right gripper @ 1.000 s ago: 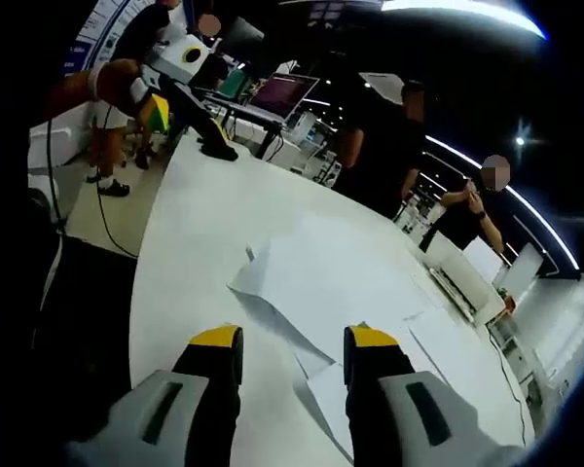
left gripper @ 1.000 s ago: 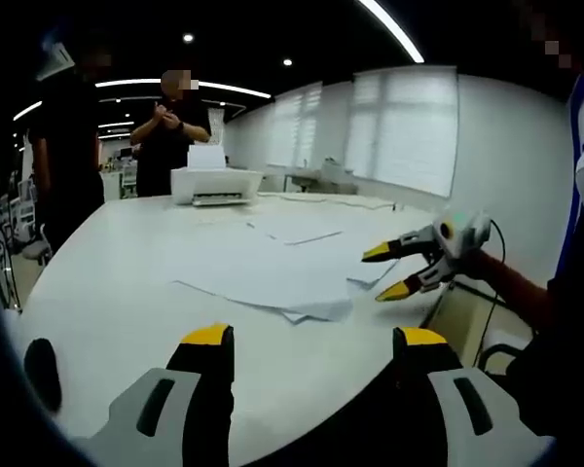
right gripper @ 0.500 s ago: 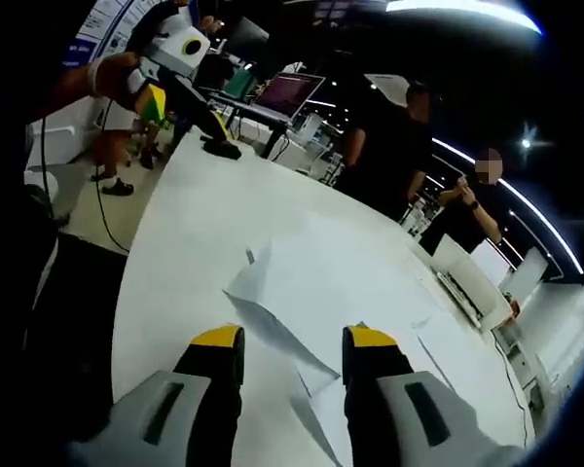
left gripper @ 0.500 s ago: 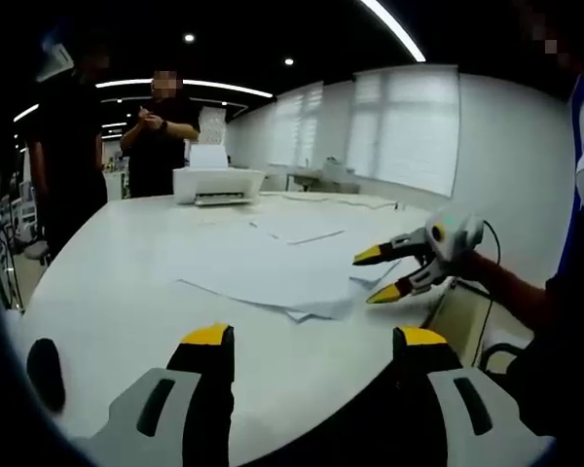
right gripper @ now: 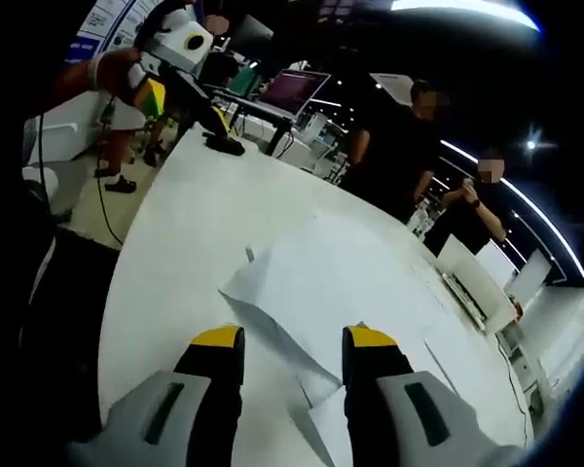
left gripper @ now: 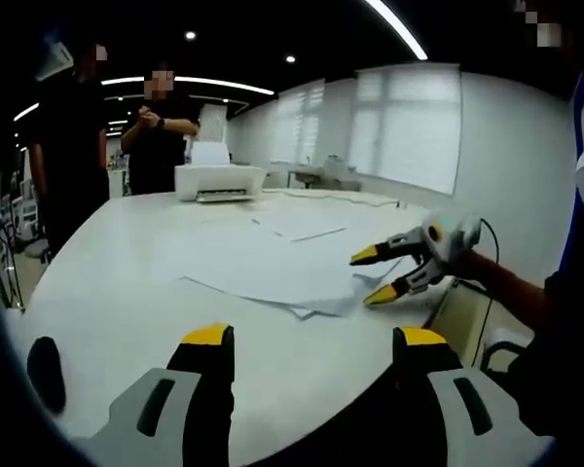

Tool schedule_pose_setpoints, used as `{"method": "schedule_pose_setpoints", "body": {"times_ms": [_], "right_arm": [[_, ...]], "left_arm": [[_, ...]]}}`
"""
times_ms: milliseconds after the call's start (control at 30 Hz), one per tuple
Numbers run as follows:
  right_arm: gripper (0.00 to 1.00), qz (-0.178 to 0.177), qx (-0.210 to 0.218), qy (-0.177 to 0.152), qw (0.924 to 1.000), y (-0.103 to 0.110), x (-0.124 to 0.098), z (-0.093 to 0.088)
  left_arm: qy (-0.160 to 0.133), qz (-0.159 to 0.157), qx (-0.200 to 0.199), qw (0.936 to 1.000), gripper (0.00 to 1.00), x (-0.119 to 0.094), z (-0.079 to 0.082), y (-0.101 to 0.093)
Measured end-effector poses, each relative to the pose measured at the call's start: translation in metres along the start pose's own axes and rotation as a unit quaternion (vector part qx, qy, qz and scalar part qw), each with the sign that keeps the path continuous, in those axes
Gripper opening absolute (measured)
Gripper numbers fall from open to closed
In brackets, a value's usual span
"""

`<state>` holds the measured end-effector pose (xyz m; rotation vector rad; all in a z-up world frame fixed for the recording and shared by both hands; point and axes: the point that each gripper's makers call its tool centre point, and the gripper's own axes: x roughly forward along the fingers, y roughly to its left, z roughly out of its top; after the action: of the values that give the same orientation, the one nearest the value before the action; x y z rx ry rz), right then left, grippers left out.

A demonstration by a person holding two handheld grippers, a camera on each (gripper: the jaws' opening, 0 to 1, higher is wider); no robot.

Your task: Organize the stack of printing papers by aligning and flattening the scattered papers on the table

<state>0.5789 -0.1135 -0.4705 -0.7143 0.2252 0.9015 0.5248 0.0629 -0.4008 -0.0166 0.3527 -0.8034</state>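
Left gripper view: the left gripper [left gripper: 311, 341] hangs over the near edge of a white table [left gripper: 107, 292], its yellow-tipped jaws apart and holding nothing. Beyond the jaws, a loose spread of white papers [left gripper: 273, 272] lies scattered on the tabletop, sheets overlapping at odd angles, one corner jutting toward the table's edge. At the right, the right gripper [left gripper: 378, 275] comes in with its jaws apart, the tips just beside the near edge of the papers. At the far end of the table sits a white printer [left gripper: 219, 181], with two people in dark clothes [left gripper: 161, 136] standing behind it and a window with pale blinds [left gripper: 404, 126] beyond.

Right gripper view: the right gripper [right gripper: 287, 342], jaws spread and empty, is just above the table [right gripper: 195, 224], with the papers [right gripper: 341, 292] directly ahead and a folded edge lying between the jaw tips. The left gripper [right gripper: 165, 73] appears at the upper left, past the table's far edge. The printer [right gripper: 472, 287] stands at the right.
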Motion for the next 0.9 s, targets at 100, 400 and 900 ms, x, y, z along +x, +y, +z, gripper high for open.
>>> {"method": "schedule_pose_setpoints", "body": {"times_ms": [100,400,900], "right_arm": [[0.35,0.001,0.001,0.0,1.0,0.0,0.001,0.0],[0.35,0.001,-0.006,-0.001,1.0,0.0,0.002,0.001],[0.32,-0.002,-0.014,-0.011,0.9998,-0.002,0.011,0.005]], "left_arm": [[-0.004,-0.002,0.0,1.0,0.69,0.001,0.003,0.0],[-0.008,-0.003,0.006,0.9999,0.69,-0.003,0.006,-0.005],[-0.007,0.003,0.0,1.0,0.69,-0.007,0.0,-0.001]]}}
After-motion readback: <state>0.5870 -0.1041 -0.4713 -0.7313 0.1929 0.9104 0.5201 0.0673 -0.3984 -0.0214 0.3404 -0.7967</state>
